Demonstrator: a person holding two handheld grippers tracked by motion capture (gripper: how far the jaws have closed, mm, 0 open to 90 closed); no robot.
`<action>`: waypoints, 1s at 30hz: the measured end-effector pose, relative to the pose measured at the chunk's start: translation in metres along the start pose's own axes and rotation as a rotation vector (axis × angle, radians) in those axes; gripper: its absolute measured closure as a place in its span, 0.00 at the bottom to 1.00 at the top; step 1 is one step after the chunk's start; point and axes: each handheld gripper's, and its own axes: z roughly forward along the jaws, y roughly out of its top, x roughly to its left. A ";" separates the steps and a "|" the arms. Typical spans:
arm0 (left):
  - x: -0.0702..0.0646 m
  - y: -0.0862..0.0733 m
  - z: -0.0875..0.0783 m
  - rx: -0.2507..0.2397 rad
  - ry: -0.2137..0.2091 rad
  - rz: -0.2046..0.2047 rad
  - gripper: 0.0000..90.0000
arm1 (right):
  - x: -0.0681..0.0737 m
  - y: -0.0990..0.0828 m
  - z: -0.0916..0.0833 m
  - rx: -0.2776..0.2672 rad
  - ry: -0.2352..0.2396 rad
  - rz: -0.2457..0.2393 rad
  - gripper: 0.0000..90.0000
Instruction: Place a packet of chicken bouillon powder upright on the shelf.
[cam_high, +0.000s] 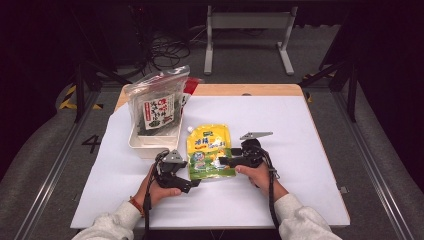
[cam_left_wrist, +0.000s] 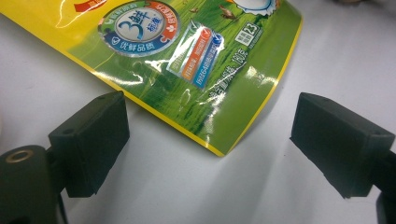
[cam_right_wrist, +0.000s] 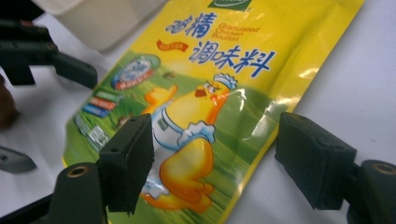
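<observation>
A yellow-and-green seasoning pouch (cam_high: 210, 151) lies flat on the white table (cam_high: 310, 165), near the middle, between the two grippers. Its spout end is small and hard to make out in the high view, and its top is cut off in both gripper views. The left gripper (cam_left_wrist: 208, 142) stands open just short of the pouch's near corner; the right gripper (cam_right_wrist: 212, 161) is open too, straddling the pouch's edge without pressing it. Far left, a white bin (cam_high: 155, 137) holds a clear bag (cam_high: 159, 102) (contents dark, unreadable). Beyond the table, the dim room shows tangled cables (cam_high: 167, 50) and a grey metal frame (cam_high: 248, 32).
</observation>
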 end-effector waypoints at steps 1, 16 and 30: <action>-0.001 0.000 0.001 0.006 0.011 0.015 0.13 | 0.000 0.001 0.002 -0.006 0.023 0.022 0.29; 0.002 -0.001 -0.001 -0.006 -0.008 -0.002 0.13 | 0.017 0.010 0.015 0.057 -0.033 -0.073 0.82; 0.006 -0.009 -0.011 -0.025 -0.047 -0.046 0.10 | 0.030 -0.015 -0.009 0.007 0.032 -0.285 0.93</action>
